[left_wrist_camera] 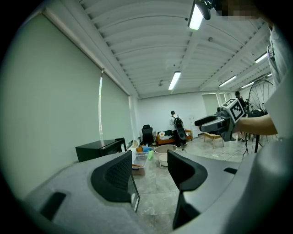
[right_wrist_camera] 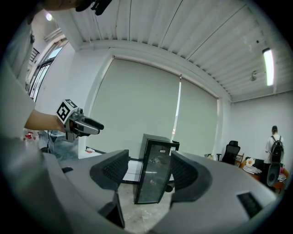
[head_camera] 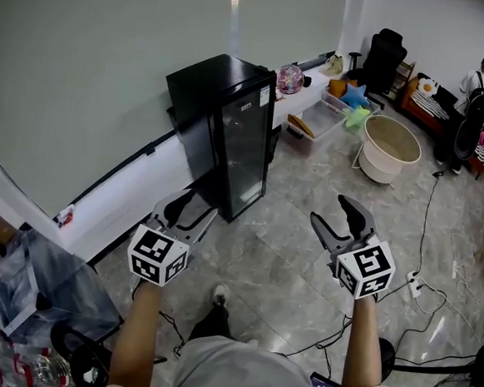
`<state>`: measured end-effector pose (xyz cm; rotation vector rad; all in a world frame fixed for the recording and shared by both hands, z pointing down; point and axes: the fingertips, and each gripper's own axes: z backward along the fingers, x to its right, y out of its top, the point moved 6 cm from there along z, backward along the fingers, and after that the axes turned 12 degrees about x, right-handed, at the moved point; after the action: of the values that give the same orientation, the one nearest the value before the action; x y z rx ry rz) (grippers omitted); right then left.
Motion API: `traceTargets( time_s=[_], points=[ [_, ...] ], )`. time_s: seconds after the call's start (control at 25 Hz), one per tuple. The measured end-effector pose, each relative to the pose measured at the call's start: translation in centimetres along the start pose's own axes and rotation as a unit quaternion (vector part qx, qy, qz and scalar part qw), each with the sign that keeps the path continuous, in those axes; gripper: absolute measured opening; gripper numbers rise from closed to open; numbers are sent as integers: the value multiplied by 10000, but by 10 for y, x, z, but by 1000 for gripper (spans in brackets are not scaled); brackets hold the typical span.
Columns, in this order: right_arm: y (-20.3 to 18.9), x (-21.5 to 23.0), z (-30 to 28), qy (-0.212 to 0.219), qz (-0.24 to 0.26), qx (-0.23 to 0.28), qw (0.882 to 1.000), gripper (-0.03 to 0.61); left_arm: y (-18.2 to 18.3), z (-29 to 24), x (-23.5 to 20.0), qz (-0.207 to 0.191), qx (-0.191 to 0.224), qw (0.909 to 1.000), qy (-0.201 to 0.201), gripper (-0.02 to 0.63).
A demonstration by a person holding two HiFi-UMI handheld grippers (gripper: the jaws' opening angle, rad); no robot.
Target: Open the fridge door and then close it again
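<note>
A: Big room, grey marbled floor, a pale blind over the long wall. Where is the fridge?

B: The black fridge stands upright against that wall. Its glass door is shut and faces out over the floor. A white tub sits farther along, well clear of it.

A: And the hands?

B: Both are held out ahead of the person, short of the fridge. The left hand-held gripper has its jaws spread wide with nothing between them. The right hand-held gripper is the same, wide and empty.

A: Which is closer?

B: The left, I judge. In the head view its tips lie near the fridge's lower front corner, while the right is well apart from it, out over bare floor on the door's side.

A: So the left takes it?

B: Not so plain. The left gripper view has the fridge off to the left of its jaws, so that one points past it. The right gripper view frames the door in the gap between its jaws, ahead and well off.

A: The door's long axis?

B: Vertical, so the edge to catch runs up and down, and jaws parted sideways, as both are, should suit it. I cannot make out a handle, nor which edge swings.

A: Progress?

B: Nothing is touched, so the opening has not begun.
</note>
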<state>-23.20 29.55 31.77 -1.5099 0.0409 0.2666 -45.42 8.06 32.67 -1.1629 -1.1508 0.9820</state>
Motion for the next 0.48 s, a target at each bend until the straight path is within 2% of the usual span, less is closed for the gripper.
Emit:
traceTargets(
  time_s=[0.2,0.36,0.48],
  points=[
    [-9,17,-12,73,-62,-75,9999,272,-6,-22,-6,135,-4,9999,105,227],
    [-16,35,-29,49,41,-156,9999,272,-15,-46,-24,367,149,9990,211,227],
    [-27,56,-48,-21,96,-199,9998,272,-27,-75,-40,396,232,9987,231,227]
  ],
)
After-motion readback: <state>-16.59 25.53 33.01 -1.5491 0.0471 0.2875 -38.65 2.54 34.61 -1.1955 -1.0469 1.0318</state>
